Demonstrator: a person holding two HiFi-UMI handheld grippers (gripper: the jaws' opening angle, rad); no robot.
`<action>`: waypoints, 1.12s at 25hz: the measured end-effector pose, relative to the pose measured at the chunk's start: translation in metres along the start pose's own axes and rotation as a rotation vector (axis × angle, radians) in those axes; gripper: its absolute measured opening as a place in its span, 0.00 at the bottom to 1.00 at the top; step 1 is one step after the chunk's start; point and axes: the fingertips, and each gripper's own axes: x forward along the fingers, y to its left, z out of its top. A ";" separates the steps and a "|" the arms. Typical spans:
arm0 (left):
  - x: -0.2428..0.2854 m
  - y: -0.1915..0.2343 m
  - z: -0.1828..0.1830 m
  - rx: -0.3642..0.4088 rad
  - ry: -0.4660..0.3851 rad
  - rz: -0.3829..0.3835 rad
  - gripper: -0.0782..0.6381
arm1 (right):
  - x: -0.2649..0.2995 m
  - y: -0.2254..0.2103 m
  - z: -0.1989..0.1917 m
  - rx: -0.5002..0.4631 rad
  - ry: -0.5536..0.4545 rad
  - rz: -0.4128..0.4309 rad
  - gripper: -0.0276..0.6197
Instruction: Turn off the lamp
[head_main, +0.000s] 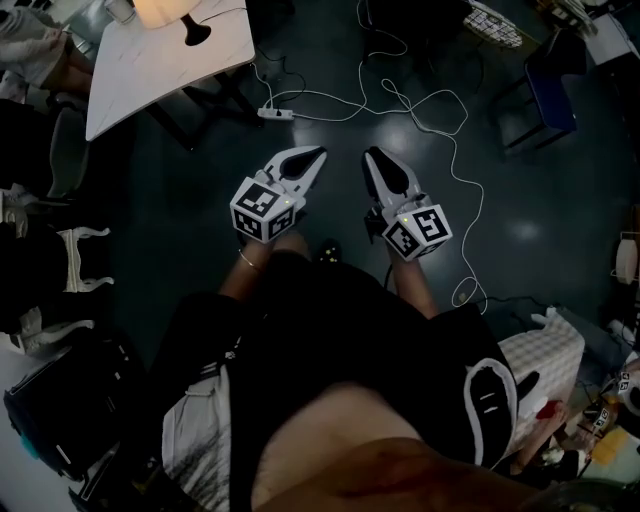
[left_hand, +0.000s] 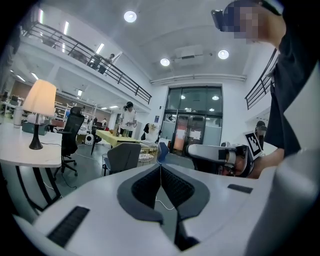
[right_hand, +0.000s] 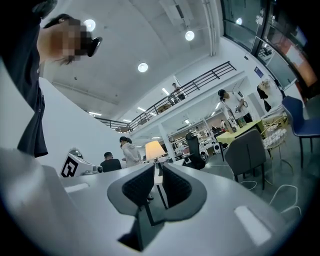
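The lit lamp (head_main: 160, 10) stands upright at the near corner of a white table (head_main: 150, 75). It is well apart from both tools, between 10 and 11 o'clock, and the left hand-held gripper (head_main: 312, 158) is nearer, its jaws closed on nothing. The right hand-held gripper (head_main: 370, 155) shows a narrow empty slit above a dark glossy floor strewn with white cable (head_main: 420, 100).

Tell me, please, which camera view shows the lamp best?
The left gripper view: the lit lamp stands whole on the white table, shade to base. The head view crops its shade at the top edge; the right gripper view shows the lamp small and distant.
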 end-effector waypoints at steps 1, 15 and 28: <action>0.001 0.003 -0.001 -0.008 -0.001 0.009 0.12 | 0.002 -0.002 -0.001 0.006 0.003 0.004 0.07; 0.069 0.075 0.011 -0.028 -0.049 0.080 0.12 | 0.065 -0.067 0.012 -0.061 0.033 0.066 0.08; 0.125 0.193 0.023 -0.072 -0.039 0.157 0.12 | 0.195 -0.130 0.006 -0.057 0.150 0.161 0.13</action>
